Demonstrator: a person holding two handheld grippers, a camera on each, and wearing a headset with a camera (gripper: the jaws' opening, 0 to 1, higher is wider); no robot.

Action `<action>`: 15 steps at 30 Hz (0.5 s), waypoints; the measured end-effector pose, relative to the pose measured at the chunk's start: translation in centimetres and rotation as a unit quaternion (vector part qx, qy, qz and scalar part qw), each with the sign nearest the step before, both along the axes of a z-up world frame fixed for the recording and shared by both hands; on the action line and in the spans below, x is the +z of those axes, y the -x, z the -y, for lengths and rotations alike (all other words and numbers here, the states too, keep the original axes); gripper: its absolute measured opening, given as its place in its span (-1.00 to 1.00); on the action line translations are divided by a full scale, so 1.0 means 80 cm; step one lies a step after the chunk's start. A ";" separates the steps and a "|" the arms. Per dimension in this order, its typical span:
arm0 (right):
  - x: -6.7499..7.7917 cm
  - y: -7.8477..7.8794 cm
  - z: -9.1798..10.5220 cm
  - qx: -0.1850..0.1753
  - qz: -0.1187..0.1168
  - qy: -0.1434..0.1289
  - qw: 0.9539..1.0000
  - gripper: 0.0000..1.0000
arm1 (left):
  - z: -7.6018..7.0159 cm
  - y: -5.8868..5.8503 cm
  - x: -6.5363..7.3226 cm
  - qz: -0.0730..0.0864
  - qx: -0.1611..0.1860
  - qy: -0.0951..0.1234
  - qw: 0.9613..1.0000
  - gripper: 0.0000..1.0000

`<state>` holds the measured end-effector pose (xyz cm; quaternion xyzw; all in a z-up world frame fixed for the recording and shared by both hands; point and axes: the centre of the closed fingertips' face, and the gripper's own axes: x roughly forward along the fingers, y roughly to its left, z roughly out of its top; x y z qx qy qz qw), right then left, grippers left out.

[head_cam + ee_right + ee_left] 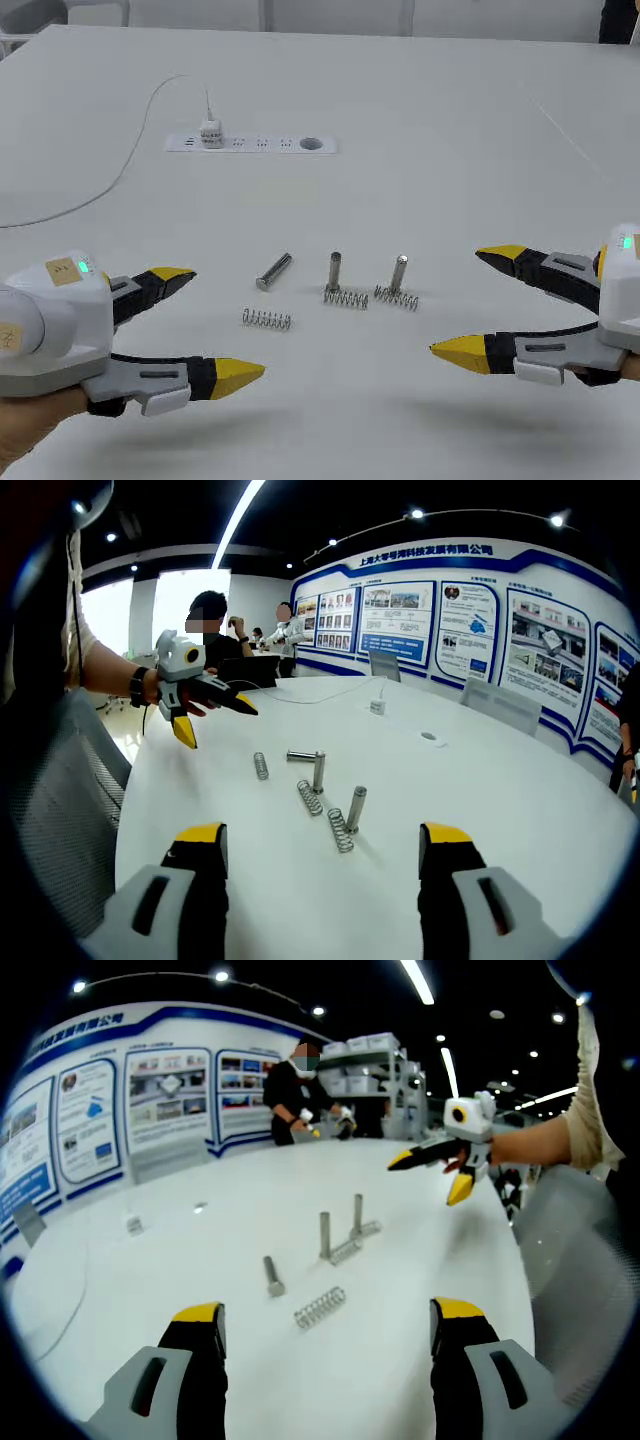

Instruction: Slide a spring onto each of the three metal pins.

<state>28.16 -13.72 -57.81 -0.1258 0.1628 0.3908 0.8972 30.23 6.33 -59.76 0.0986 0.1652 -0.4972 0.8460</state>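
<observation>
Three metal pins rest on the white table (420,130). The left pin (273,271) lies on its side, while the middle pin (334,271) and the right pin (398,272) stand upright. A spring (266,319) lies loose in front of the fallen pin. A second spring (346,298) lies at the middle pin's foot and a third spring (396,296) at the right pin's foot. My left gripper (225,322) hovers open at the near left with nothing between its fingers. My right gripper (470,302) hovers open at the near right, also holding nothing. The left gripper view has the loose spring (320,1306) ahead of its jaws.
A white power strip (250,143) with a plugged charger and a cable (120,175) lies farther back on the table. Across the room stand people (296,1095) and display boards. Bare tabletop lies around the pins.
</observation>
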 end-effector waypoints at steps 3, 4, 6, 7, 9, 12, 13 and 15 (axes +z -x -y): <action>0.001 0.000 0.000 -0.001 0.000 -0.001 1.000 0.58 | 0.001 -0.001 0.000 -0.001 0.000 0.000 1.000 0.70; 0.001 0.000 0.000 -0.001 0.000 -0.001 1.000 0.58 | 0.000 -0.001 0.000 -0.001 0.001 0.000 1.000 0.70; 0.001 0.000 0.000 -0.001 0.001 -0.002 1.000 0.58 | 0.000 -0.002 0.001 -0.001 0.001 0.000 1.000 0.69; 0.001 0.000 0.000 -0.002 0.001 -0.002 1.000 0.58 | 0.000 -0.002 0.001 -0.001 0.001 0.000 1.000 0.69; 0.001 0.000 0.000 -0.002 0.000 -0.003 1.000 0.58 | 0.000 -0.002 0.002 -0.002 0.001 -0.001 1.000 0.68; 0.001 0.000 0.001 -0.003 0.000 -0.002 1.000 0.58 | -0.001 -0.004 0.006 -0.001 0.001 -0.001 1.000 0.64; 0.001 0.000 0.001 -0.005 0.000 -0.003 1.000 0.58 | -0.002 -0.007 0.008 -0.002 0.003 0.000 1.000 0.64; 0.002 0.000 0.002 -0.005 0.001 -0.004 1.000 0.57 | -0.003 -0.010 0.011 -0.002 0.005 0.000 1.000 0.62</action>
